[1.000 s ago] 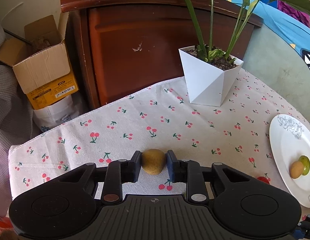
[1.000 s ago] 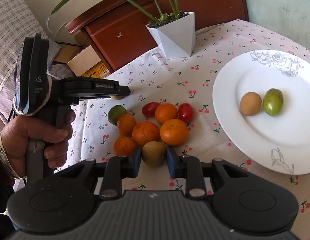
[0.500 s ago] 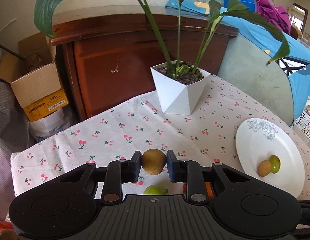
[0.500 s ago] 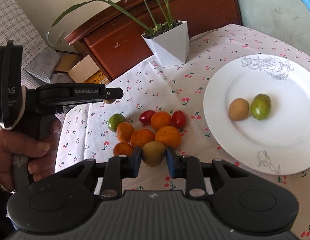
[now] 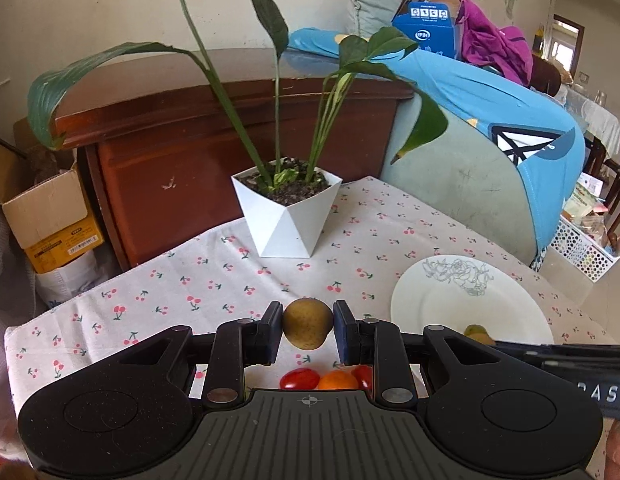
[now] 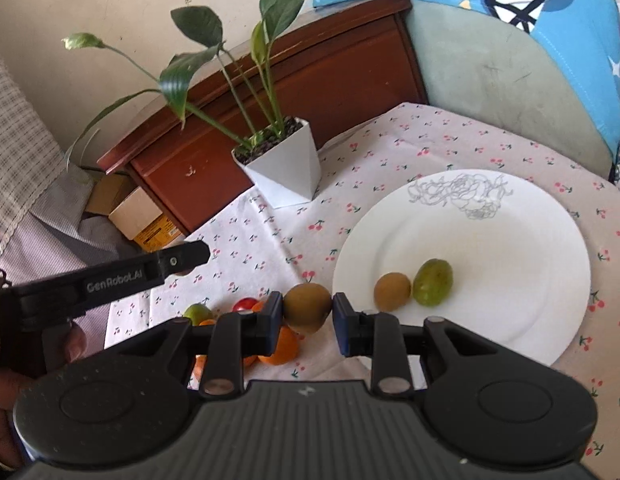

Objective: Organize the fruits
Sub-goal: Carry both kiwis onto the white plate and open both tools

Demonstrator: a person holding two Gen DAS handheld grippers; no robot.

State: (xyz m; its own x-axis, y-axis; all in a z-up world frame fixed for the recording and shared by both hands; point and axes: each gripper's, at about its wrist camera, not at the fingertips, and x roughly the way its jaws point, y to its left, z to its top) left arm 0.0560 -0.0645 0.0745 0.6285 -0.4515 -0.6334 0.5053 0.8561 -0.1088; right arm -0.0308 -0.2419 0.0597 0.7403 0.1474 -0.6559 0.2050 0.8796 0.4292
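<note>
My left gripper (image 5: pixel 307 330) is shut on a brown kiwi (image 5: pixel 307 328), held above the cherry-print cloth and over the fruit pile. My right gripper (image 6: pixel 307 314) is shut on a second brown kiwi (image 6: pixel 307 307), lifted above the pile's right edge, next to the white plate (image 6: pixel 510 236). The plate holds a brown kiwi (image 6: pixel 392 292) and a green fruit (image 6: pixel 433 282). The pile on the cloth has oranges (image 6: pixel 283 350), a red tomato (image 6: pixel 245 304) and a green fruit (image 6: pixel 197 314). The left gripper's body (image 6: pixel 109 278) shows in the right wrist view, to the left.
A white angular plant pot (image 5: pixel 287 216) with long leaves stands at the back of the table. A dark wooden cabinet (image 5: pixel 213 148) is behind it, cardboard boxes (image 5: pixel 49 216) to the left, a blue-covered chair (image 5: pixel 490 128) to the right.
Both grippers have risen and tilted up with their kiwis. The right gripper has shifted right, toward the plate; the left one has moved from the bare cloth to over the fruit pile.
</note>
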